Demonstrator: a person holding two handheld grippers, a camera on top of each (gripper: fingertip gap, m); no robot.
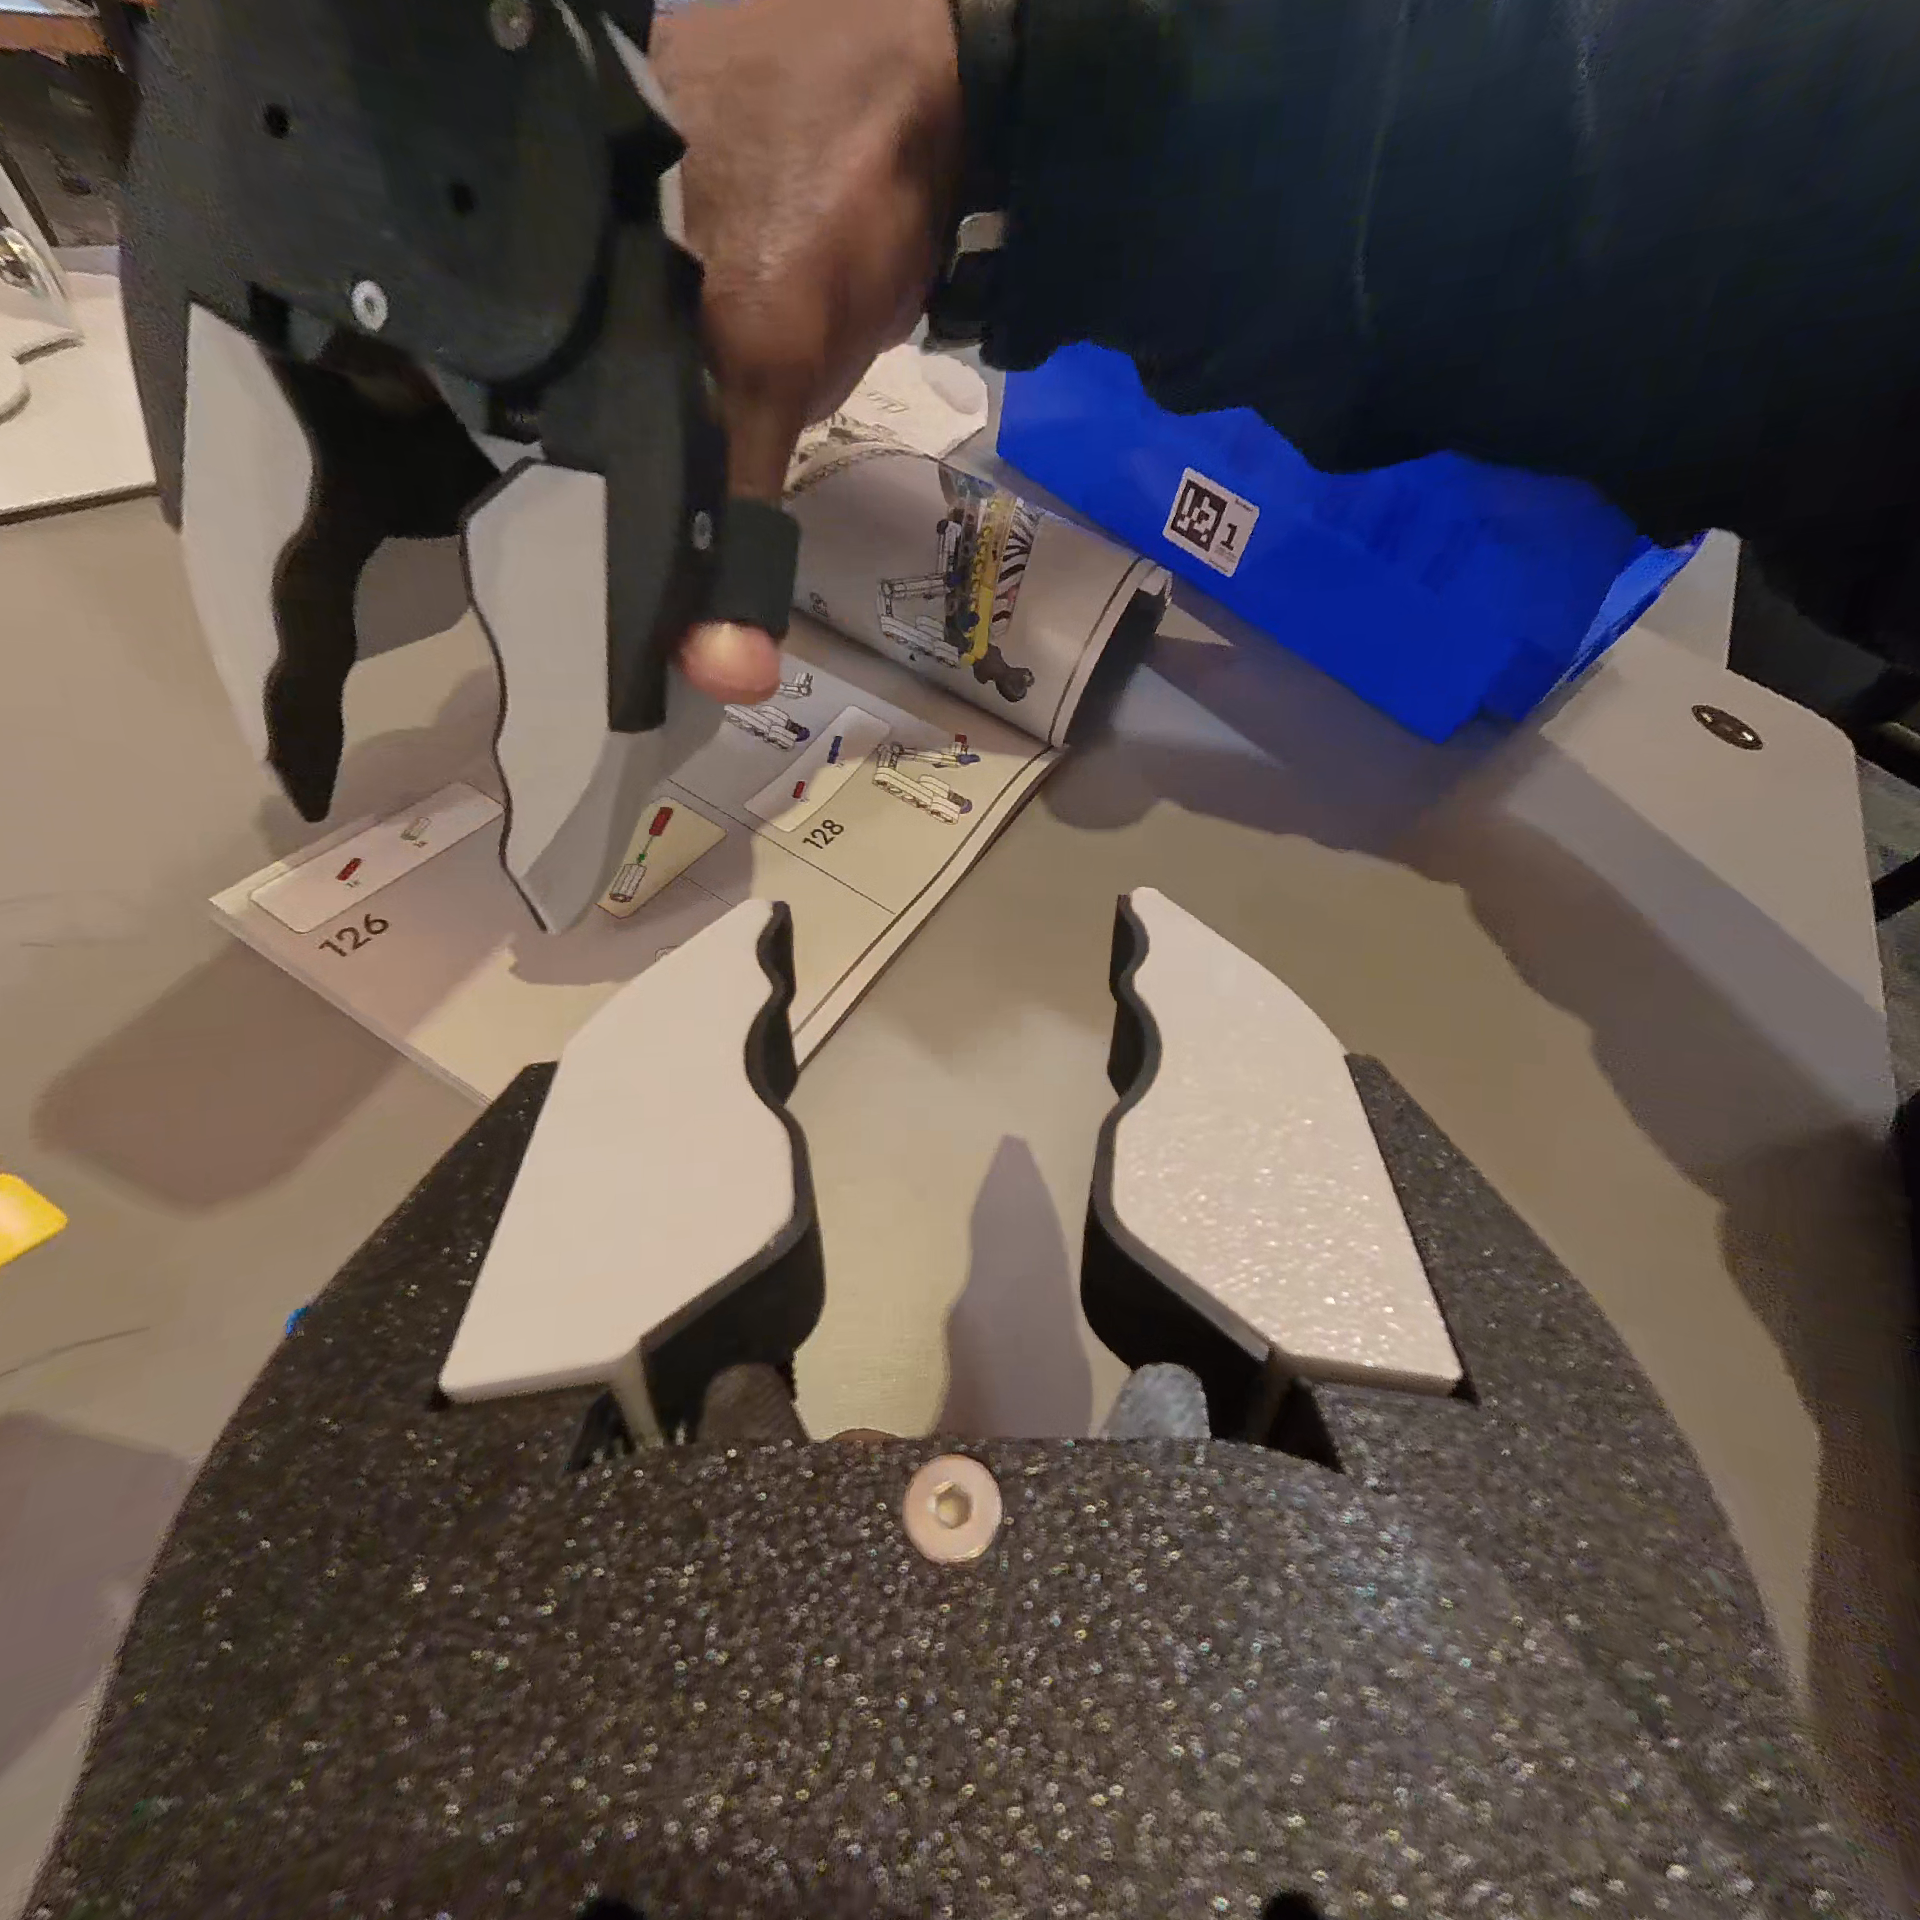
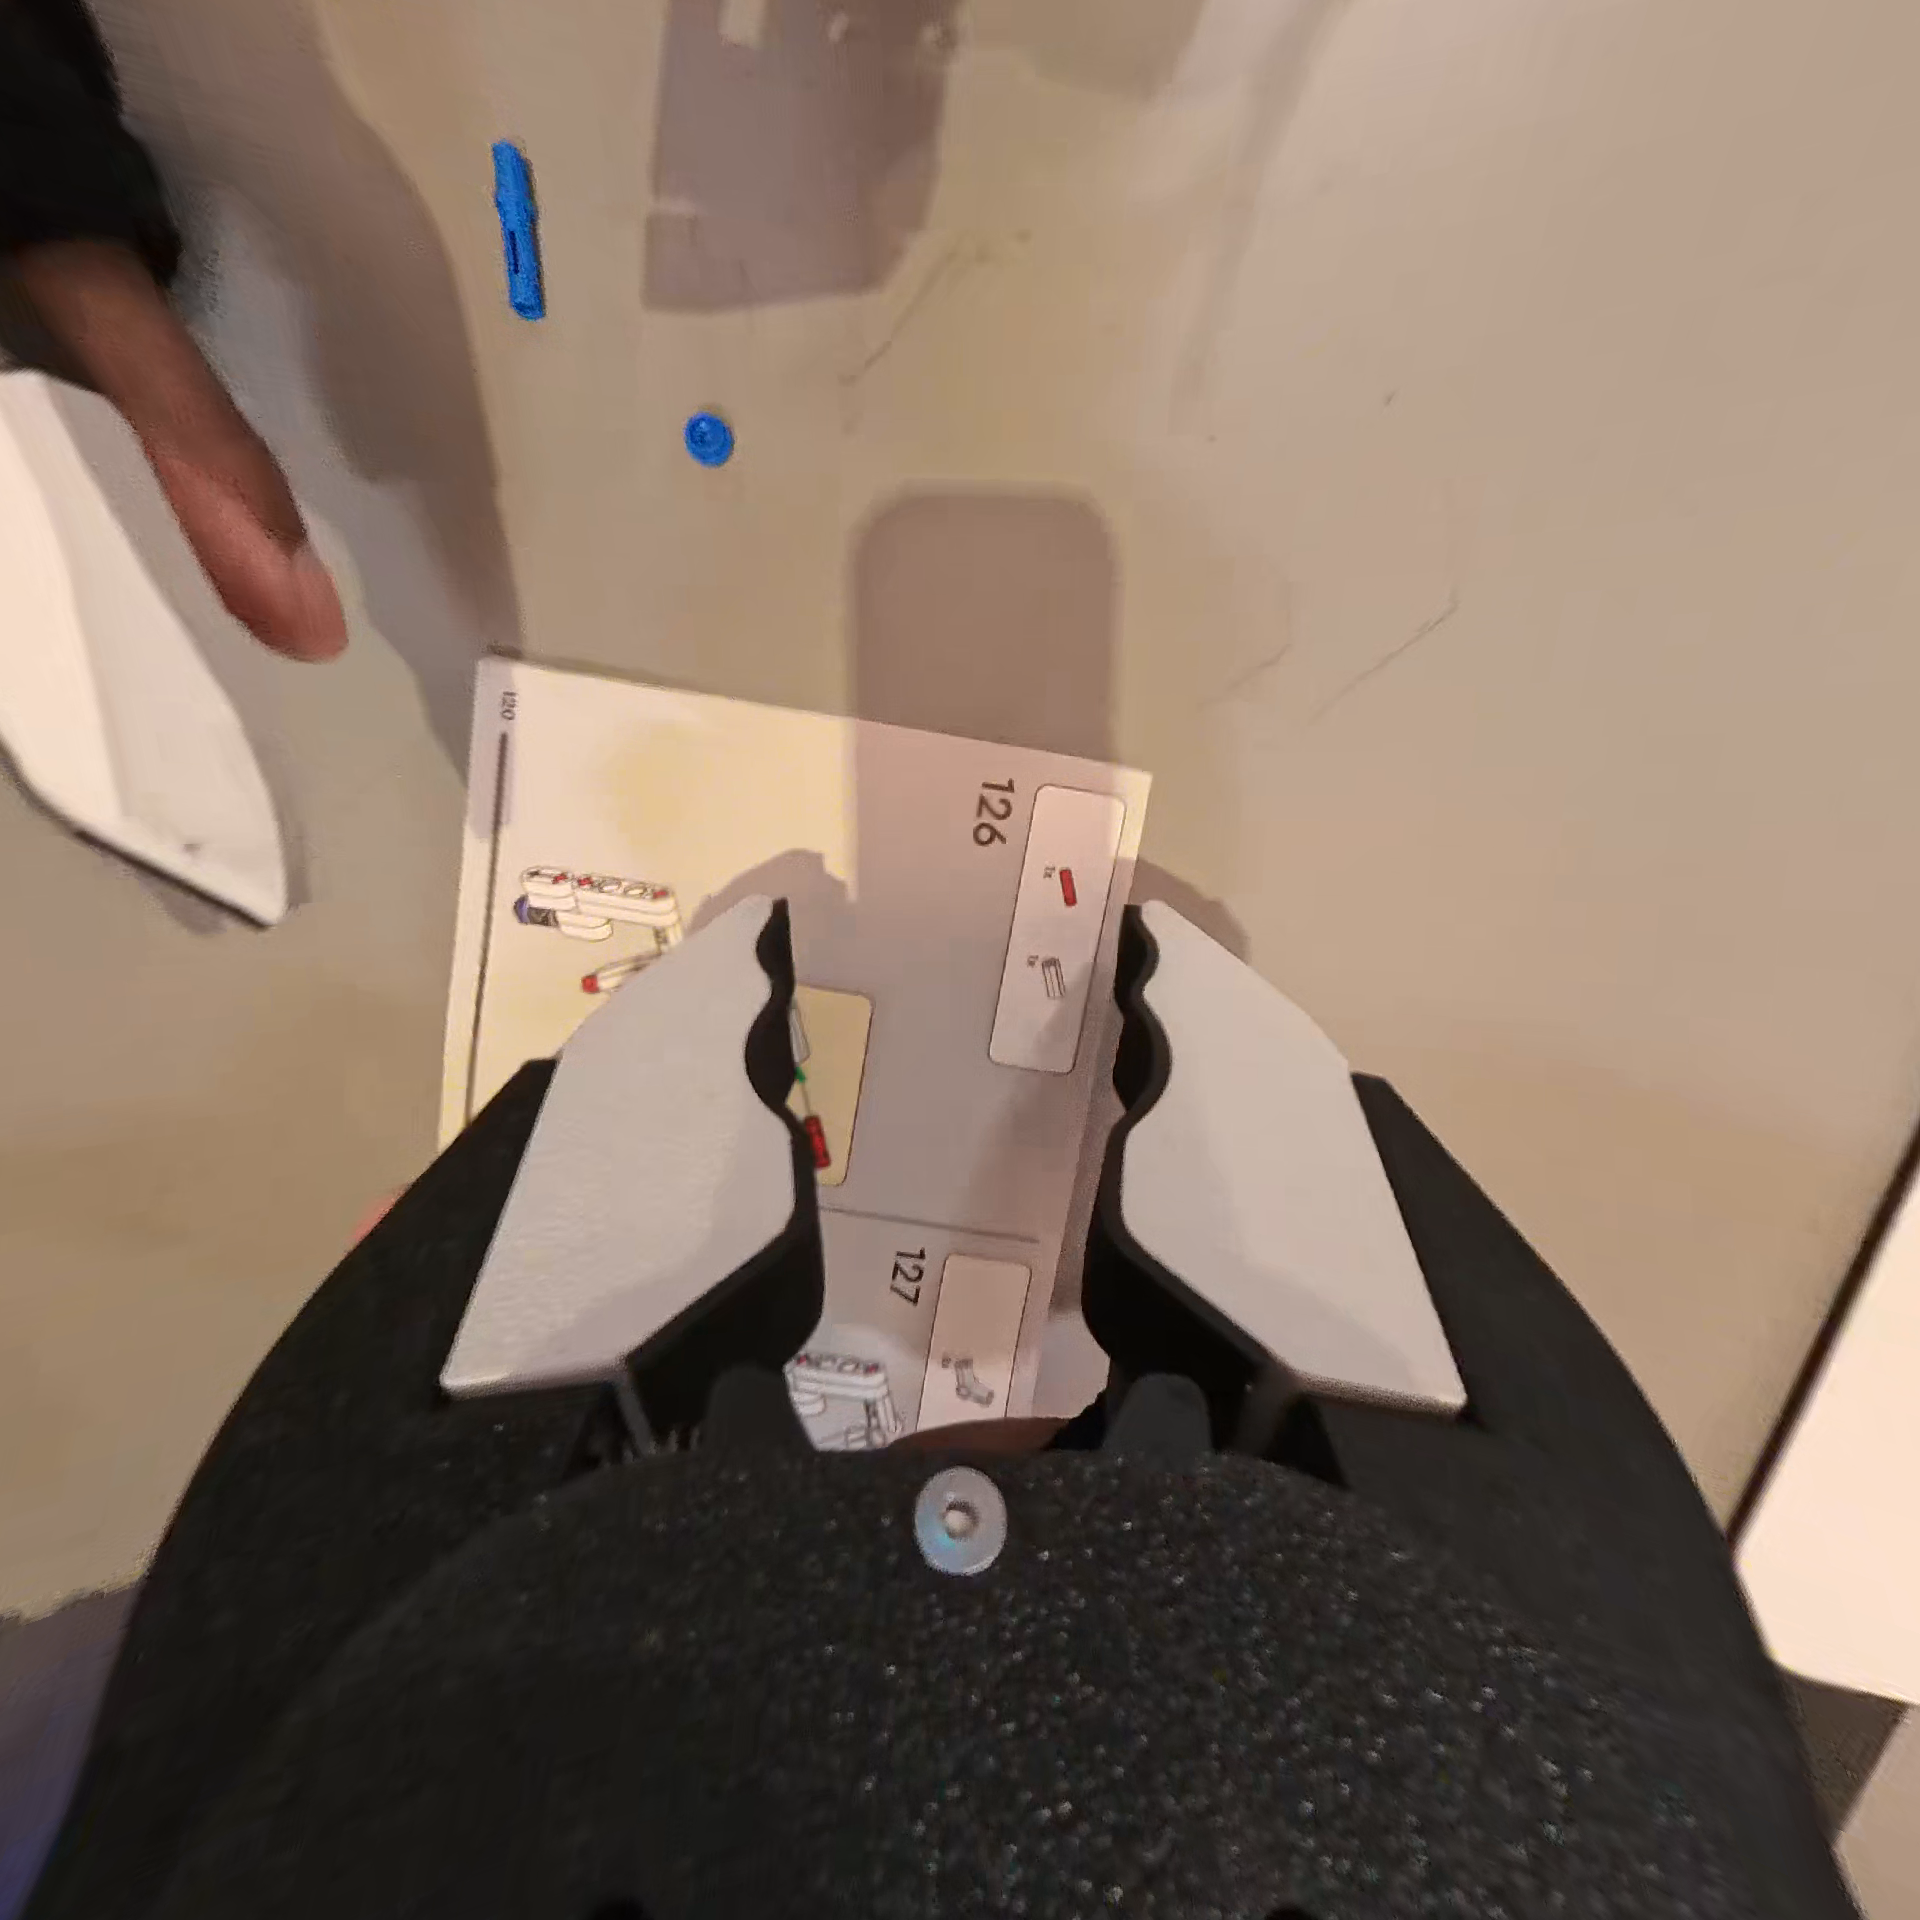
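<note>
An open instruction booklet [image 1: 862, 883] lies flat on the beige table [image 1: 1143, 1039], its far page curling up. My left gripper [image 1: 951, 914] is open and empty, low over the table at the booklet's near right edge. My right gripper [image 2: 951, 920] is open and empty, pointing down over the booklet's page [image 2: 675, 790]. It also shows in the left wrist view [image 1: 426, 852], held by a hand [image 1: 810, 239], with its tips just above the page. A white finger [image 2: 156, 748] of the left gripper shows at the left of the right wrist view.
A blue bin [image 1: 1351, 582] with a tag stands behind the booklet. A long blue piece [image 2: 516, 229] and a small round blue piece [image 2: 710, 437] lie on the table beyond the booklet. A yellow item [image 1: 26, 1216] sits at the left edge. A white board [image 2: 1849, 1455] lies at the right. The small round blue piece [image 2: 710, 437] lies around 8 cm away from my right fingertips.
</note>
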